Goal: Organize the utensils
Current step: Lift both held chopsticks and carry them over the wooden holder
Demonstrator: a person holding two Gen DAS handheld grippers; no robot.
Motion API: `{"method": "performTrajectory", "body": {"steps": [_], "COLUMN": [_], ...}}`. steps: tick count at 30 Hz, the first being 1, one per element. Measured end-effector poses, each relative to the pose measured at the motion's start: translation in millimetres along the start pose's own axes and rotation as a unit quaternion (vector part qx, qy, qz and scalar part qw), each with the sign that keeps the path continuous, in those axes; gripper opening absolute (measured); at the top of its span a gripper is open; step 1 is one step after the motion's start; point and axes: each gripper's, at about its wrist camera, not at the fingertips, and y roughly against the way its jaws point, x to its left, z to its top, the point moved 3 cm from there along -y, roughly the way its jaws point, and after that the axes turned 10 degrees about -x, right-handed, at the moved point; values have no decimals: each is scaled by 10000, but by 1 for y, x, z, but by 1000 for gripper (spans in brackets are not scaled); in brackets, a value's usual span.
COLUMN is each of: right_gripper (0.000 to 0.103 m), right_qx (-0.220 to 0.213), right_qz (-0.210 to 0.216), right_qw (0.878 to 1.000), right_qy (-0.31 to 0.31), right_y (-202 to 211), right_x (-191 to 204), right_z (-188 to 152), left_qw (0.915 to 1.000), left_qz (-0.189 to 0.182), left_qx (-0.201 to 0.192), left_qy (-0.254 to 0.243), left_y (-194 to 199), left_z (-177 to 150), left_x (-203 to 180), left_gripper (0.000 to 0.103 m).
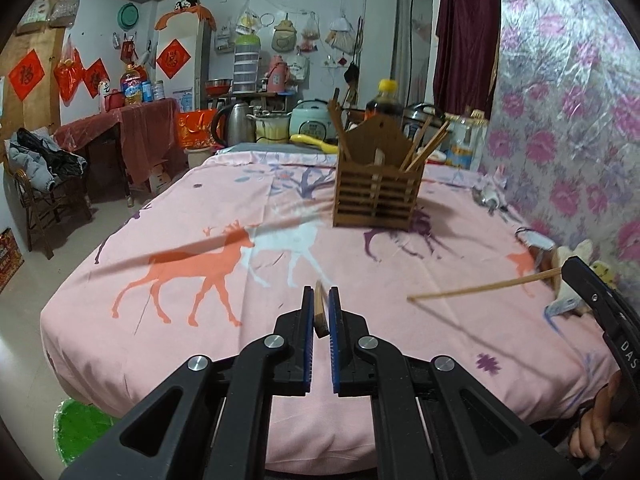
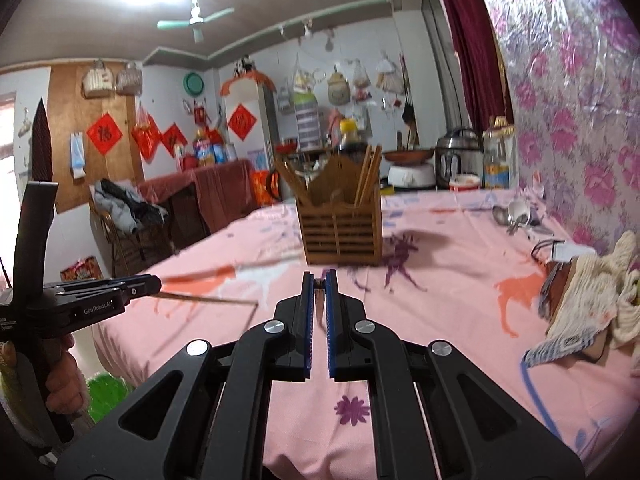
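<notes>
My left gripper [image 1: 321, 306] and right gripper [image 2: 319, 292] each pinch one chopstick [image 1: 480, 289] end-on, jaws nearly closed, so both can drop into the wooden utensil holder [image 1: 376, 196], well ahead on the pink deer-print cloth [image 1: 180, 300]. Cluttered kitchen shelves lie behind.

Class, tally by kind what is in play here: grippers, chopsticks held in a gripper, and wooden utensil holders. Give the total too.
Grippers: 2 (left gripper, right gripper)
Held chopsticks: 2 (left gripper's chopstick, right gripper's chopstick)
Wooden utensil holder: 1
Total: 5
</notes>
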Motion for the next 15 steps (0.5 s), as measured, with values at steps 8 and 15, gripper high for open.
{"method": "performTrajectory", "body": {"steps": [8, 15], "right_gripper": [7, 7], "right_qx": [16, 78], "right_qz": [116, 144], "right_qw": [9998, 9998], "right_qy": [-132, -80], "right_y": [0, -16], "right_x": [3, 3], "right_z": [8, 16], "left_qw": [9993, 9988], "left_qz": [-294, -289], "left_qx": [101, 248], "left_qy": [207, 314], "left_y": [7, -11], "left_z": [10, 22], "left_x": [-3, 0], "left_gripper": [7, 7]}}
